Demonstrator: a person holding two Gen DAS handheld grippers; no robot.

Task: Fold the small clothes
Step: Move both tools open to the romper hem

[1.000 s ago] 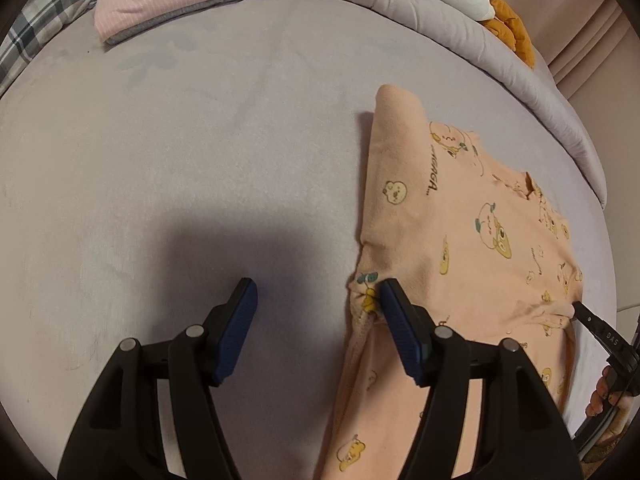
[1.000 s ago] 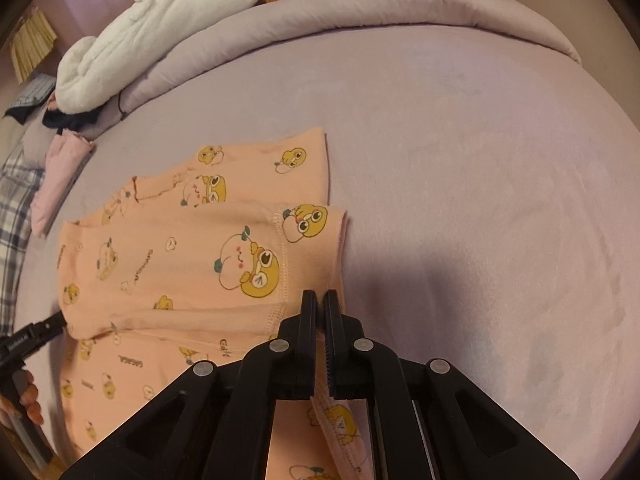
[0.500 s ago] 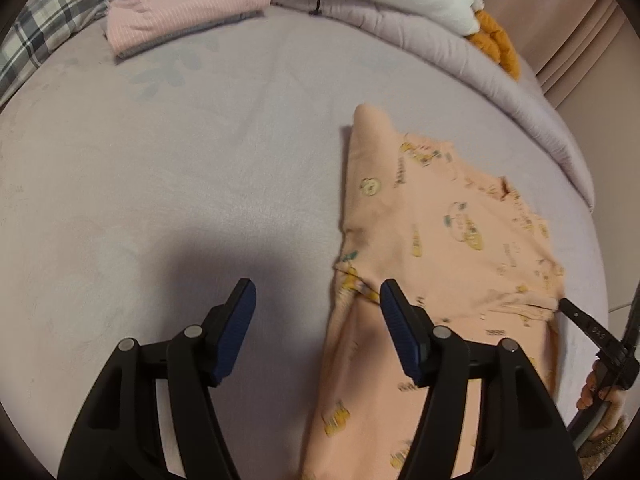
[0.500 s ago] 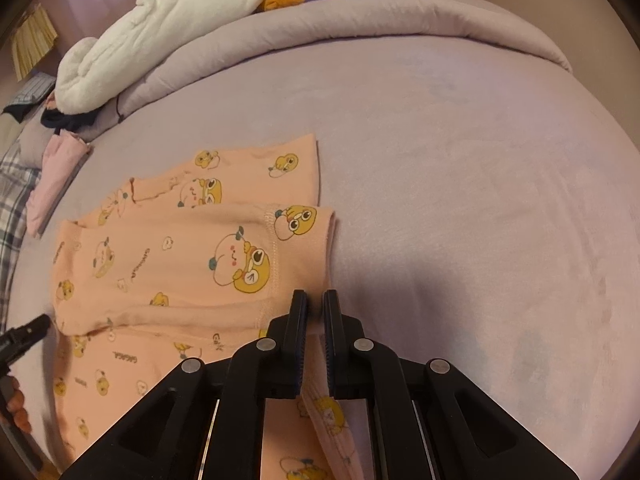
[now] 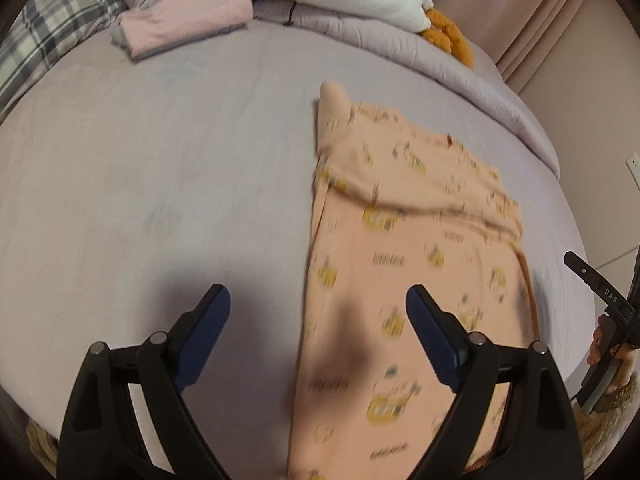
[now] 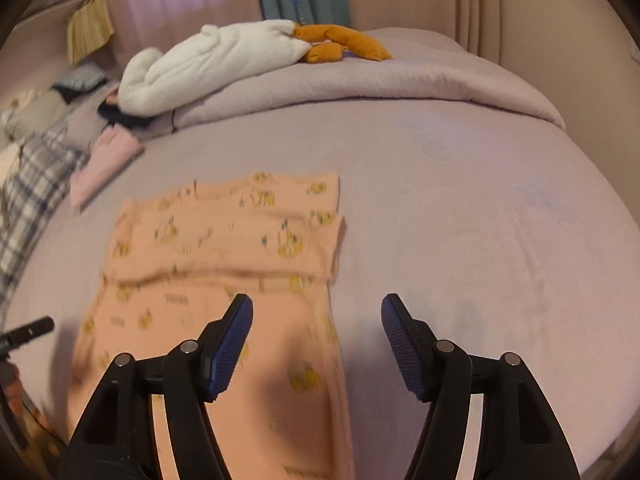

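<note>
Bed [image 6: 460, 208] with lilac sheet fills both views; rolled duvet [image 6: 360, 80] along its far edge carries a white plush [image 6: 208, 64] and an orange plush [image 6: 344, 46]. Peach printed garment [image 6: 224, 240] lies flat on the sheet, sleeves folded across the chest, lower part running toward the cameras. Folded pink garment [image 5: 188, 20] sits well apart, near the plaid pillow [image 5: 52, 28]. Left gripper [image 5: 318, 308] jaws opening, wide, nothing between the pads. Right gripper [image 6: 316, 316] jaws opening above the garment's edge, not gripping.
</note>
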